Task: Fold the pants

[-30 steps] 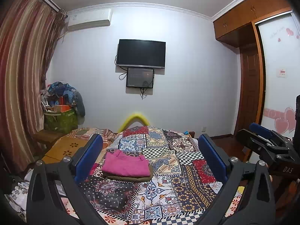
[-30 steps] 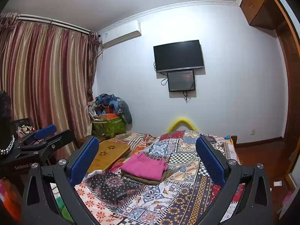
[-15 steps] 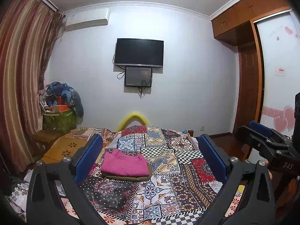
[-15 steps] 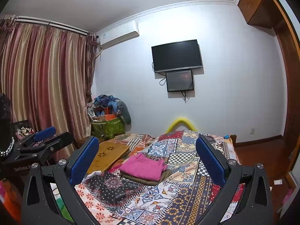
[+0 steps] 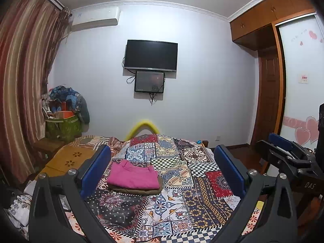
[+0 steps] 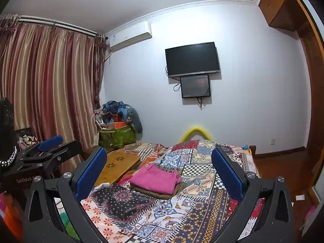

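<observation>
A patchwork-covered bed (image 5: pixel 202 192) spreads ahead of both tongs. Folded pink pants (image 5: pixel 133 177) lie on it atop what looks like an olive garment (image 5: pixel 141 191), beyond the spread, empty left tongs (image 5: pixel 162 170) and right tongs (image 6: pixel 159 172).

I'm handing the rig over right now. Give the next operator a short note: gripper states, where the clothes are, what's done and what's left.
Left gripper: open, empty, held above the near end of the bed.
Right gripper: open, empty, level with the left one.
Folded bright pink pants lie on top of a folded olive-brown garment, stacked on the patchwork quilt, toward its left half.
Done: both pieces look folded and stacked.
Left: no unfolded pants show on the quilt; check for more before stopping.
</observation>
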Demonstrator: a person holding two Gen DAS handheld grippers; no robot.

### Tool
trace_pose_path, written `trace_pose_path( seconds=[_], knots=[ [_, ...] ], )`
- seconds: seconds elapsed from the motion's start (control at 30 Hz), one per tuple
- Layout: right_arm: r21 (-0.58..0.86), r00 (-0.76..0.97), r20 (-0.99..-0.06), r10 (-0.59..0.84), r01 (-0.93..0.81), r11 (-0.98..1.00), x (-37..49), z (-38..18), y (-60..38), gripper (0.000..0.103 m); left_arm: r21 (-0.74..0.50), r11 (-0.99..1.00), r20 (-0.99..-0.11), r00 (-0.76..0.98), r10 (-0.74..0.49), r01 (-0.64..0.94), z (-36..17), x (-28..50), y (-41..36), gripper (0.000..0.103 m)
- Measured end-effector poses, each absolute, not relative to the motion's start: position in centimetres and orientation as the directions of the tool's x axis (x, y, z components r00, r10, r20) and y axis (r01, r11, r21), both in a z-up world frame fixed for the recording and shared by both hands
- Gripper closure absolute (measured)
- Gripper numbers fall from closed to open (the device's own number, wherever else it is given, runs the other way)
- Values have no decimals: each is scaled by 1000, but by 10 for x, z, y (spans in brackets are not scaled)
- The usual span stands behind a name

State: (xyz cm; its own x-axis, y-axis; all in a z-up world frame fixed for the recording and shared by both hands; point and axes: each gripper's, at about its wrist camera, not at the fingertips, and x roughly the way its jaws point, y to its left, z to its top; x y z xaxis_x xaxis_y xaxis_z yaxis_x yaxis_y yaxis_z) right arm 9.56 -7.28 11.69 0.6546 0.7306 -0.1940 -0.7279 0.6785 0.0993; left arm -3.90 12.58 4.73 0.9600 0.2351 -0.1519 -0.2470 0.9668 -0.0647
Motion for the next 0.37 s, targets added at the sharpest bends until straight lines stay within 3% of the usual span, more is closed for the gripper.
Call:
trace_pose_path(
  seconds=[0.37],
  knots=[
    [105, 649, -200, 734, -731, 674, 99, 115, -75, 0, -63, 967, -157, 959, 236, -248, 45, -37, 124, 0]
  ],
)
